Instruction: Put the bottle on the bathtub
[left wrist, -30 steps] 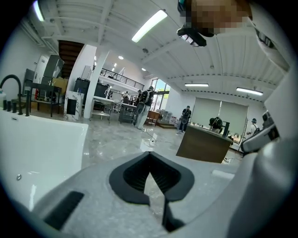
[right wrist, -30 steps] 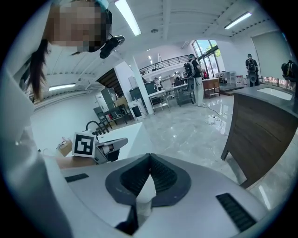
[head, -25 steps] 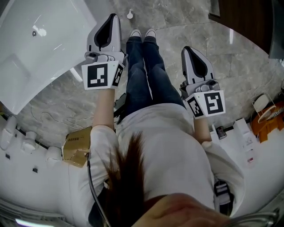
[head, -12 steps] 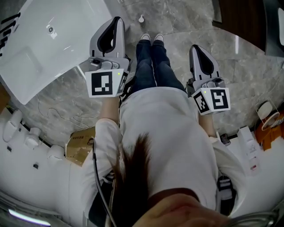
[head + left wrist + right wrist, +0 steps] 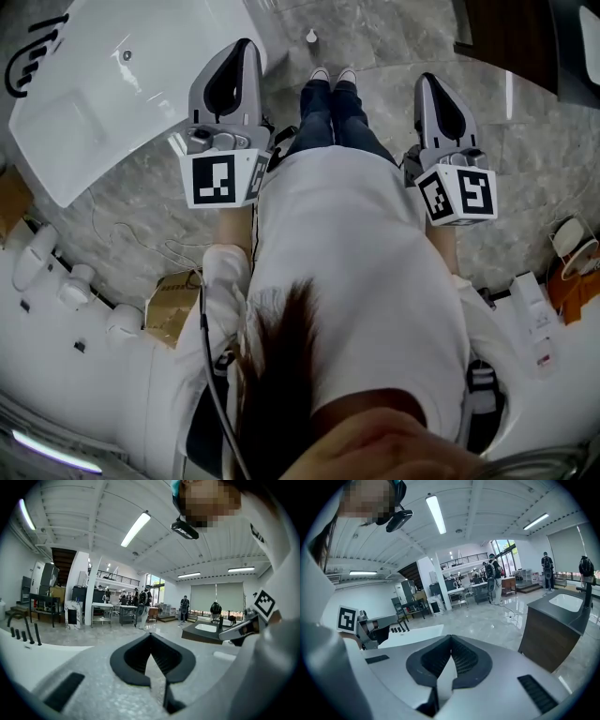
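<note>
The left tongs (image 5: pixel 244 45) and right tongs (image 5: pixel 428 81) are both closed on nothing, over the floor near the white bathtub (image 5: pixel 103 112). I cannot pick out the bottle in any view. It is probably light, stiff and slick, so grip it round mid-body

Left tool (image 5: pixel 151 638) jaws together, tips touching; white bathtub (image 5: pixel 42 651) lower left.

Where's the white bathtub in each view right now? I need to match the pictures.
Head view: the white bathtub fills the upper left.
Left gripper view: its white rim lies at the lower left.
Right gripper view: a white slab left of centre, mid-height.
Shared landmark: the black tap fittings on its rim, visible in all three.
</note>
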Demonstrator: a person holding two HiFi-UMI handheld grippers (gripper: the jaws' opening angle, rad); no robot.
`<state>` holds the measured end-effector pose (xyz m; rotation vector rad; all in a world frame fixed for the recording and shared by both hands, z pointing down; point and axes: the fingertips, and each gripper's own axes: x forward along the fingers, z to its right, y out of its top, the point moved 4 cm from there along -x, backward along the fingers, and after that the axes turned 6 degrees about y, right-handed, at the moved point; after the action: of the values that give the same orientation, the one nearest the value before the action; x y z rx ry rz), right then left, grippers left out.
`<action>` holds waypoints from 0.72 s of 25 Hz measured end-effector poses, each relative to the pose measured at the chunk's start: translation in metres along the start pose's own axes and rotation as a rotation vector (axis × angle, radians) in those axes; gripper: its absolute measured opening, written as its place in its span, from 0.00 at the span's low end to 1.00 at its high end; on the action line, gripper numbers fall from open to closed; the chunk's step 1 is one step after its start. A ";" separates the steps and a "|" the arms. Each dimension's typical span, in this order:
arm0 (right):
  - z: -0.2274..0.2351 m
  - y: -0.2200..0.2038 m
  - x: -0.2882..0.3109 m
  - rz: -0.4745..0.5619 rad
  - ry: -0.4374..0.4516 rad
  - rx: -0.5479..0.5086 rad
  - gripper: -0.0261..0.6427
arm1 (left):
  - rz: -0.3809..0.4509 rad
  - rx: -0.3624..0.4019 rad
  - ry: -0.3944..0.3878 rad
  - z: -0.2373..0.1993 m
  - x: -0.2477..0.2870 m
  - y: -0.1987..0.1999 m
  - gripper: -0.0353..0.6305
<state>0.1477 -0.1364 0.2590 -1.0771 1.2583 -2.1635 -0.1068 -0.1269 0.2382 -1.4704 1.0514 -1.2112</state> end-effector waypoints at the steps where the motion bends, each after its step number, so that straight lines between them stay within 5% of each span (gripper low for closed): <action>1: 0.000 0.004 -0.006 0.011 -0.006 0.004 0.06 | 0.004 0.003 -0.005 0.004 -0.004 0.004 0.07; 18: -0.018 0.054 -0.062 0.177 -0.061 -0.037 0.06 | 0.113 -0.017 0.004 0.007 -0.050 0.065 0.07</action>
<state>0.1705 -0.1126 0.1811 -0.9979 1.3181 -1.9694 -0.1110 -0.0904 0.1639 -1.4029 1.1346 -1.1283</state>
